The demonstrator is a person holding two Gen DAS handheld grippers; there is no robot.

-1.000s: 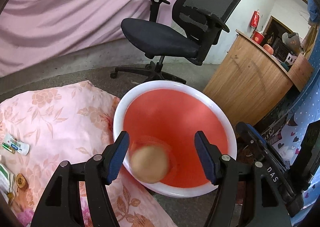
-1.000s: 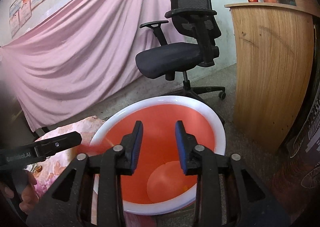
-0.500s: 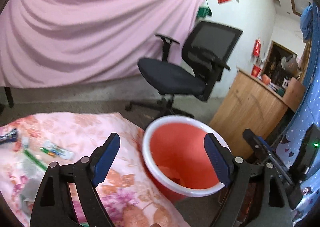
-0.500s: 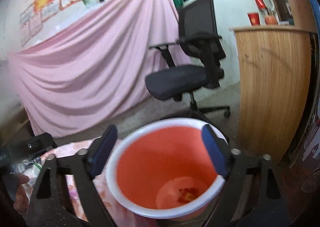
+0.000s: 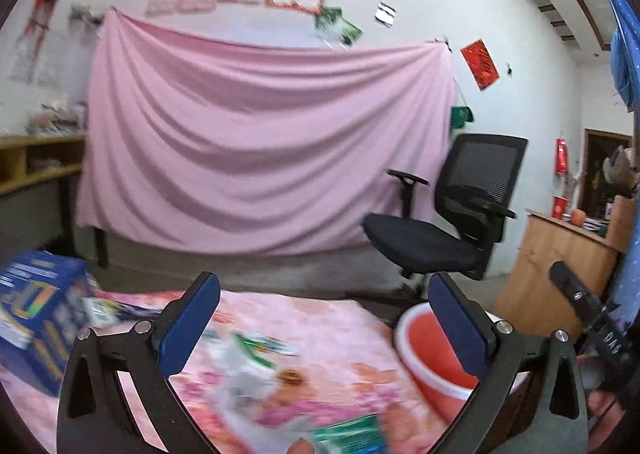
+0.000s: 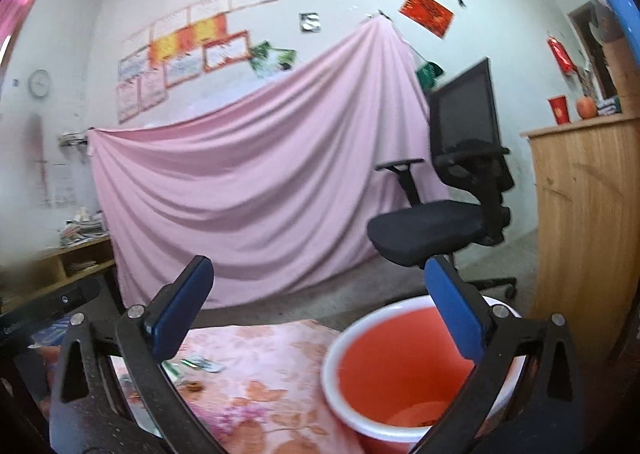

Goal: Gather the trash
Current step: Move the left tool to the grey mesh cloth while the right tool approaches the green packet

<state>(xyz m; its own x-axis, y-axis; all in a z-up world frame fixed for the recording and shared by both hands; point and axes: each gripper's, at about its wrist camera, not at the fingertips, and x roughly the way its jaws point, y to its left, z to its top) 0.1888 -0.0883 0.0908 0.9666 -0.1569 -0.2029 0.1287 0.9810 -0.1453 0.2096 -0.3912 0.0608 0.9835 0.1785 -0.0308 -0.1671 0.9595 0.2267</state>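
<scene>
Both grippers, left point(image 5: 324, 318) and right point(image 6: 320, 310), spread wide, empty. Blurred wrappers point(image 5: 260, 346) litter the floral bedspread point(image 5: 320, 326); red, white-rimmed bucket point(image 6: 384, 366) at right.

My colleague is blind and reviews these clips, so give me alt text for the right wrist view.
The right gripper hangs open and empty above a red bucket with a white rim, which stands beside a pink floral cloth strewn with small wrappers. Behind are a black office chair, a draped pink sheet and a wooden counter.
</scene>
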